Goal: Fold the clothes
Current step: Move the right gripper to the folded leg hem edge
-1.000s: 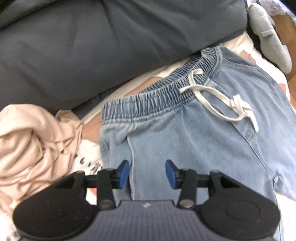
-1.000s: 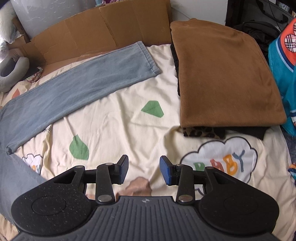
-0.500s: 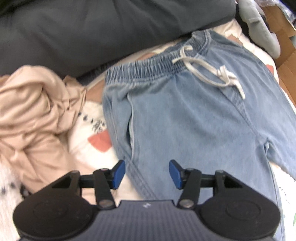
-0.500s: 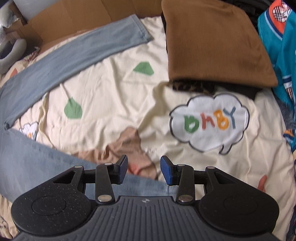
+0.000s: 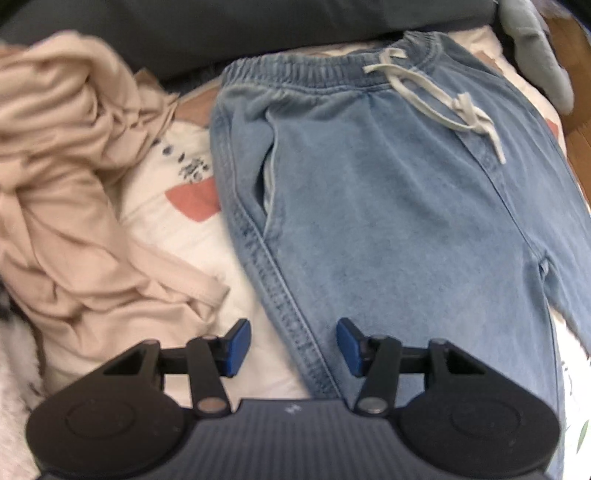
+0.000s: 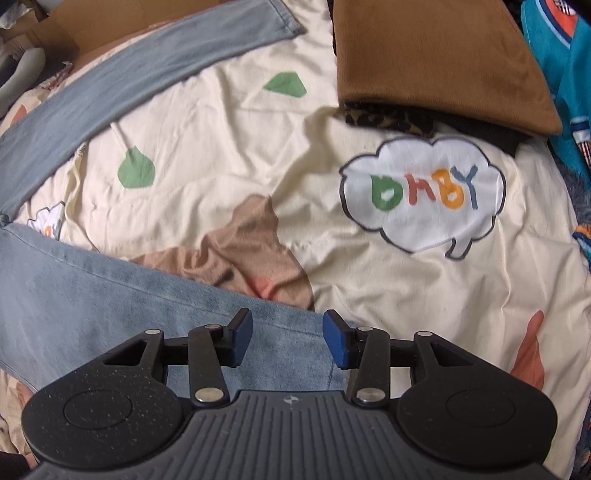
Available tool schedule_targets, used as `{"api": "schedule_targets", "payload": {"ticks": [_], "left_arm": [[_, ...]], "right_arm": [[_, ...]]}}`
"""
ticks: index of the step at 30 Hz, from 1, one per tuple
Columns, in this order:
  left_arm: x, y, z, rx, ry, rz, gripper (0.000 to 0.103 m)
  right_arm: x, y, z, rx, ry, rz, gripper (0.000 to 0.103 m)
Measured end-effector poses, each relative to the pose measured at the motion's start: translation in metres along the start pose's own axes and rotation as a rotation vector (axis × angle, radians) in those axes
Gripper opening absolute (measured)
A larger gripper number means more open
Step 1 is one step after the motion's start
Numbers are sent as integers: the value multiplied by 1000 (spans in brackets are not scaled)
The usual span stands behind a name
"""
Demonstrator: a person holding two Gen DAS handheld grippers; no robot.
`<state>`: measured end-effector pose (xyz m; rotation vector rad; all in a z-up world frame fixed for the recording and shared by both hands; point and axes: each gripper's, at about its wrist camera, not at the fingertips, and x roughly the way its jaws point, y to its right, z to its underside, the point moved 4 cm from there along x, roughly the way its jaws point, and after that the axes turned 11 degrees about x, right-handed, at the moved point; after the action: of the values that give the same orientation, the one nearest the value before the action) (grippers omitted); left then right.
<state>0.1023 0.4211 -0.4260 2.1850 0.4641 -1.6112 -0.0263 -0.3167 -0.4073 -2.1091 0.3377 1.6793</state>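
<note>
Light-blue drawstring jeans spread flat on cartoon-print bedsheet, waistband w/ white drawstring toward dark grey duvet at far edge, crumpled beige garment just beside jeans' side seam. Left gripper w/ jaws apart, nothing between, above the outer seam; right gripper likewise agape, empty, over a jeans leg's hem area near the sheet's near edge. Other leg stretched toward cardboard at far edge; folded brown garment on far-right corner, atop leopard-print piece.
</note>
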Motion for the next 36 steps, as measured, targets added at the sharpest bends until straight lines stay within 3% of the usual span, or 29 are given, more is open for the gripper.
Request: {"api": "schedule_targets", "payload": {"ticks": [5,23,36], "left_arm": [[5,-4,2,-47,-8,7,54],[0,22,2,12,-56,-31,51],[-6,30,6,43,-91,-53,51]], "right_arm": [[15,24,20,66,-63,0,53],[45,70,94,260,-300,-50,53],[60,89,121,404,-486,-99,54]]}}
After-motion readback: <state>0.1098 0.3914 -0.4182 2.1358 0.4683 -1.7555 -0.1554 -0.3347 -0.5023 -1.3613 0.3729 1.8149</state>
